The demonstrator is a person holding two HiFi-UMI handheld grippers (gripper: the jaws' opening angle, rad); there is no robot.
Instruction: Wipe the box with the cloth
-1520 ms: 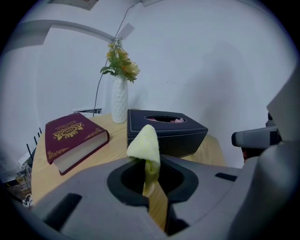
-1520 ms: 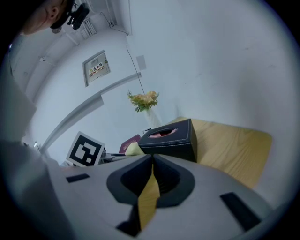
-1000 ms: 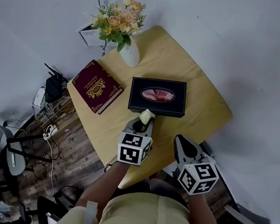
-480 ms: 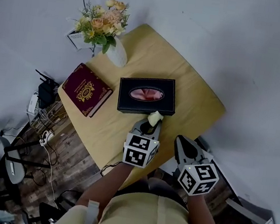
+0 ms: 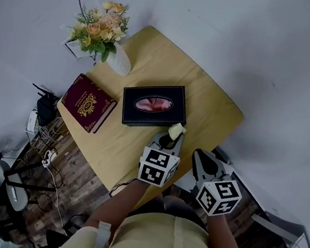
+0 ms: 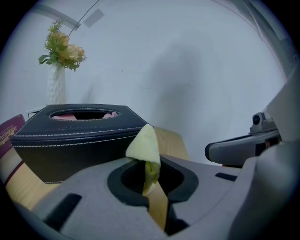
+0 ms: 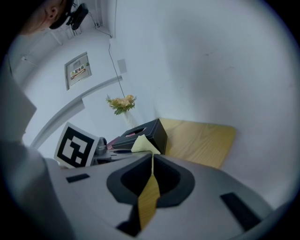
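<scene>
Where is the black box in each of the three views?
Head view: the box lies mid-table, just up-left of the cloth.
Left gripper view: the box fills the left middle, right behind the cloth.
Right gripper view: the box is small, near the centre, beyond the cloth.
Shared landmark: the flowers, up-left of the box in all three.

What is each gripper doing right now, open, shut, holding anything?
Left gripper: closed on the yellow cloth.
Right gripper: closed, holding nothing.
</scene>
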